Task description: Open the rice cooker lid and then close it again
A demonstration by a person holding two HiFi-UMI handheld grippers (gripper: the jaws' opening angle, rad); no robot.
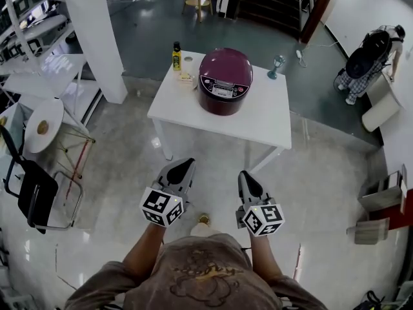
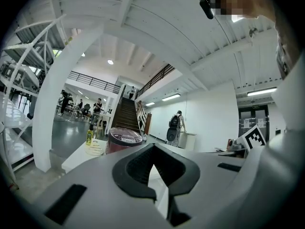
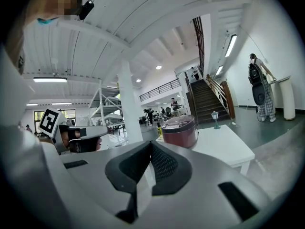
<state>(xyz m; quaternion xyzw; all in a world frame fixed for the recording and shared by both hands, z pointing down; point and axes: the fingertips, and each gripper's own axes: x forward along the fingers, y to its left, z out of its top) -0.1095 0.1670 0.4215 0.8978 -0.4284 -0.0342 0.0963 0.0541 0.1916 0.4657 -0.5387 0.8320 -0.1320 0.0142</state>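
Two grey two-jaw grippers, left (image 1: 182, 168) and right (image 1: 248, 179), hang side by side over the floor, each with its jaws pressed together and nothing between them. Well ahead of both claws, a round maroon rice cooker (image 1: 224, 79) sits lid down on a white rectangular table (image 1: 268, 118). A small yellow bottle (image 1: 176, 57) stands to its left.

Left tool (image 1: 186, 165) and right tool (image 1: 246, 176) side by side, level, jaws together, empty

Closed hand-held gripper (image 2: 152, 154), rice cooker (image 2: 125, 140) beyond
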